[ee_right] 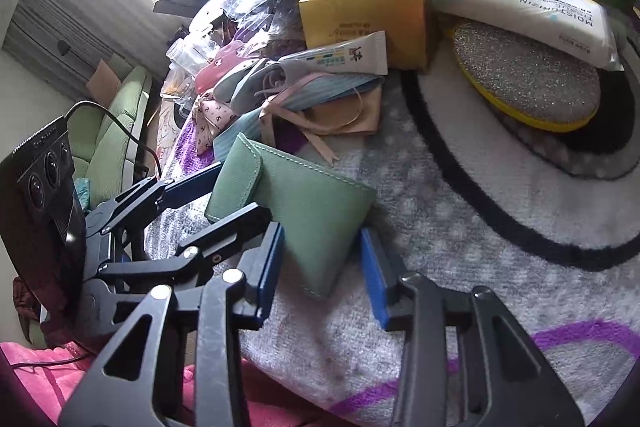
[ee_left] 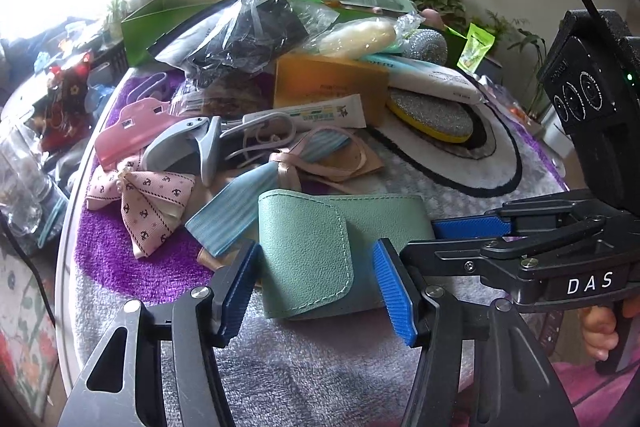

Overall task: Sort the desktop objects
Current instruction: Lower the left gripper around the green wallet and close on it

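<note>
At 9 o'clock in the left wrist view a pink bow lies on the purple-and-grey mat covering the bench, a grey clip just above it. The green wallet lies flat at centre, its near end between the jaws of the left gripper, which stand wide open, touching neither side. From 3 o'clock the right gripper comes in, one blue finger against the wallet's right edge. In the right wrist view the wallet's corner sits between that gripper's jaws; they are parted, and I cannot tell whether they pinch it. A yellow box and scrub pad lie at 1 o'clock.
</note>
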`<control>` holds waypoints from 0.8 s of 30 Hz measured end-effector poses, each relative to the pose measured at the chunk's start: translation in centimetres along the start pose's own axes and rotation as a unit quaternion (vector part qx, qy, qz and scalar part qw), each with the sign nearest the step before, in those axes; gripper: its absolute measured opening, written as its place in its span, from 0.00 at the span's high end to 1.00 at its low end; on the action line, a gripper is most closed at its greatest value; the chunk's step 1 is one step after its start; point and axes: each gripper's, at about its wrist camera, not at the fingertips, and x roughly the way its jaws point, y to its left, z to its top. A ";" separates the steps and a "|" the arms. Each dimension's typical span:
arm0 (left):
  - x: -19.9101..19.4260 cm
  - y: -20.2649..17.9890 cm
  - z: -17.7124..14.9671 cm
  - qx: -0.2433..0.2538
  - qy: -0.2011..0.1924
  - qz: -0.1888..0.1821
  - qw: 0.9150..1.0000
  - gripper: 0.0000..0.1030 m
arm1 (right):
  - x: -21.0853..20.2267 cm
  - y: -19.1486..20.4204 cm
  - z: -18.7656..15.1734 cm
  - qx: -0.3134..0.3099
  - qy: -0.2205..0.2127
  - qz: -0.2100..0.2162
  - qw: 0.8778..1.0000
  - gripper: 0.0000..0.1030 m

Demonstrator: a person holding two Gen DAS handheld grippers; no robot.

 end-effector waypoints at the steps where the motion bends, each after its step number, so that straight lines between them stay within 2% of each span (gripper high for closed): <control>1: 0.0 0.0 0.0 0.001 0.000 0.000 1.000 0.43 | 0.0 0.0 -0.2 -0.002 0.001 -0.001 1.000 0.62; 11: 0.1 0.1 0.1 0.003 0.003 -0.004 1.000 0.43 | 0.3 0.5 -0.1 0.007 0.001 0.001 1.000 0.62; 13: -0.2 -0.3 0.2 0.015 -0.003 0.006 1.000 0.43 | -0.1 0.3 -0.4 0.005 -0.014 0.002 1.000 0.62; 18: -0.9 -0.6 0.6 0.022 -0.011 0.013 1.000 0.43 | -1.6 1.7 -0.3 -0.047 -0.060 -0.028 0.997 0.65; 24: -0.6 -1.0 1.0 0.024 -0.015 0.014 1.000 0.43 | -1.5 0.8 0.2 -0.032 -0.060 -0.026 0.997 0.65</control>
